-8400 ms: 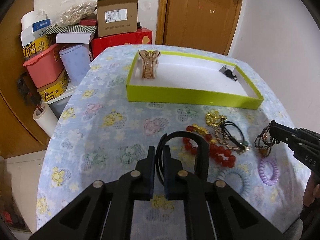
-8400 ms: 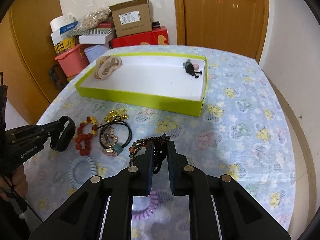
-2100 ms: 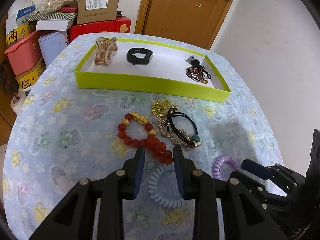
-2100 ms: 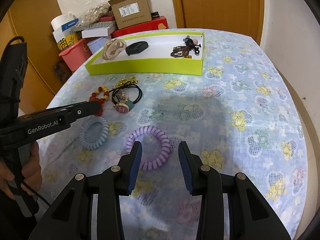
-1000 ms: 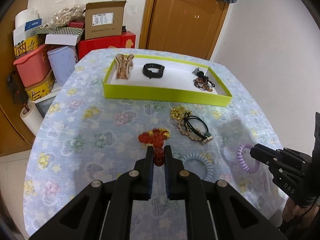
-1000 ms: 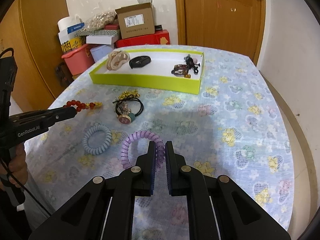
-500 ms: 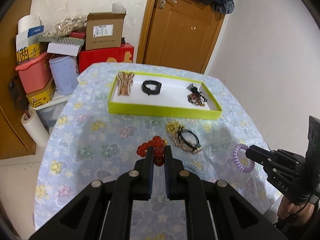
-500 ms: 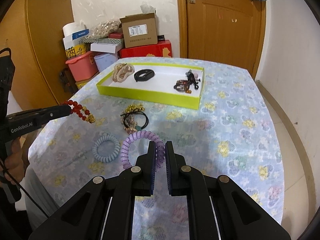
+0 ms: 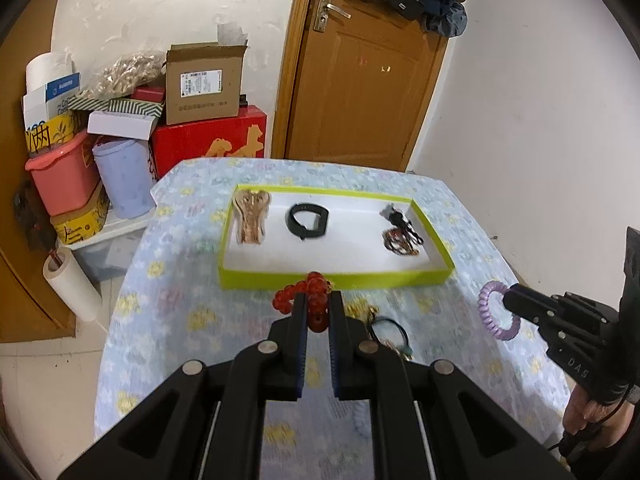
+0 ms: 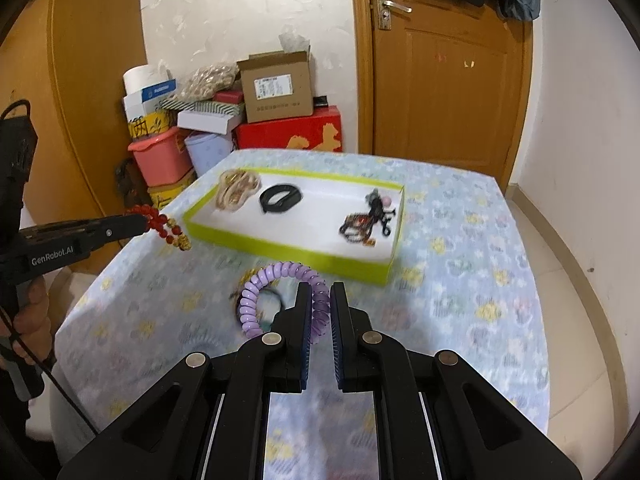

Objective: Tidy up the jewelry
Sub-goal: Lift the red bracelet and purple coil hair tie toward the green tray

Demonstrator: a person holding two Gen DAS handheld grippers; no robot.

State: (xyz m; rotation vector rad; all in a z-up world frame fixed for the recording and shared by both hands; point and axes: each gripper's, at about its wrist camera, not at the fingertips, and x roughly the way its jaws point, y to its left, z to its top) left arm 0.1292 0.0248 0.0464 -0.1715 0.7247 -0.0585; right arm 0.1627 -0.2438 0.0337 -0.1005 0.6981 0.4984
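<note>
Left gripper (image 9: 318, 312) clamped on red bead bracelet (image 9: 308, 296), held in the air just short of the yellow-green tray (image 9: 336, 280). Right gripper (image 10: 319, 304) pinches purple spiral hair tie (image 10: 280, 292), loop hanging left of its fingers above the floral tablecloth (image 10: 460, 272).

Red bead bracelet (image 9: 306, 295), purple coil tie (image 10: 280, 294), lime-green tray (image 9: 336, 280), pale-blue floral tablecloth (image 9: 168, 320).

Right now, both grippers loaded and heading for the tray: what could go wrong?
The red bead bracelet dangles loose from the left gripper; it may snag the yellow tray wall.
The right gripper pinches only one side of the purple coil hair tie, which may slip.
Motion blur suggests fast travel.
</note>
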